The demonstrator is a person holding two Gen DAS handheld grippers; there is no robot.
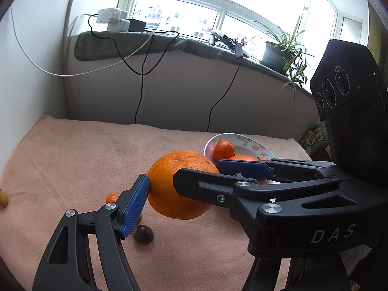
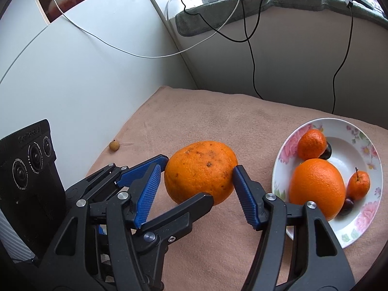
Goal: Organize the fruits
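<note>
Left wrist view alone shows a dark plum [image 1: 143, 234] and a small tangerine [image 1: 112, 197] loose on the pink cloth [image 1: 84, 150], plus a potted plant [image 1: 282, 48] on the sill. Right wrist view alone shows the whole plate [image 2: 368, 143]: one orange [image 2: 316, 188], two tangerines, two dark fruits. The big orange [image 2: 201, 169] sits between both claws, left of the plate. Left claw [image 2: 186, 178]: clamped on it, about half spread. Right claw [image 2: 197, 168]: right pad [image 2: 245, 194] touches the peel; cannot tell whether the left pad presses.
</note>
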